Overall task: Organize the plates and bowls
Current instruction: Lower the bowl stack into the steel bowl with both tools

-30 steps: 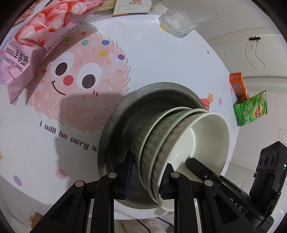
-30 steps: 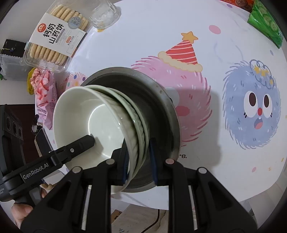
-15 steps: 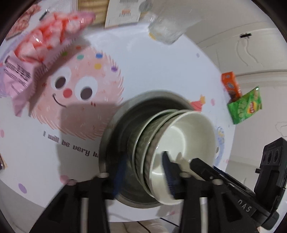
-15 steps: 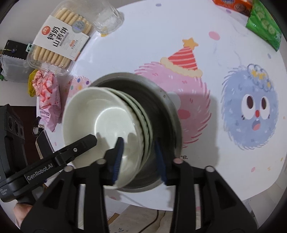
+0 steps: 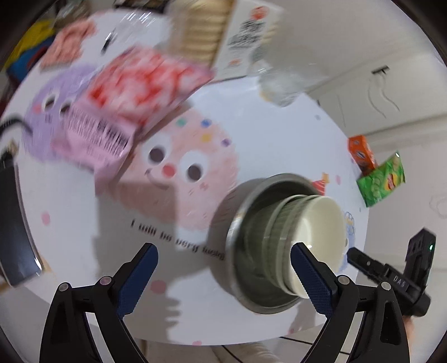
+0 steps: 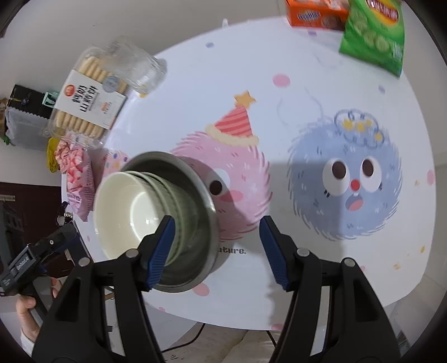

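A stack of cream bowls with ribbed green outsides [image 5: 321, 223] [image 6: 120, 212] sits tilted inside a steel bowl [image 5: 223, 217] [image 6: 195, 201] near the table's front edge. My left gripper [image 5: 225, 276] hangs above and to the left of the steel bowl. Its jaws are opening wide, with nothing pressed between them; its right finger [image 5: 313, 279] only overlaps the stack's rim in the picture. My right gripper [image 6: 218, 251] hovers over the steel bowl's right rim. Its jaws are opening too and touch nothing. Each view shows the other gripper [image 5: 391, 276] [image 6: 28, 262] beside the stack.
The round table [image 6: 307, 111] wears a cartoon-print cloth. A pink snack bag [image 5: 134, 92], a biscuit tray [image 6: 86, 103] and a clear glass [image 6: 142, 67] lie at the back. A green chip bag [image 6: 374, 39] and an orange box [image 6: 315, 11] sit at the far right edge.
Both grippers were shut on the stacked bowls' rims; both have let go, opened and drawn up and away. The stack stays in the steel bowl.
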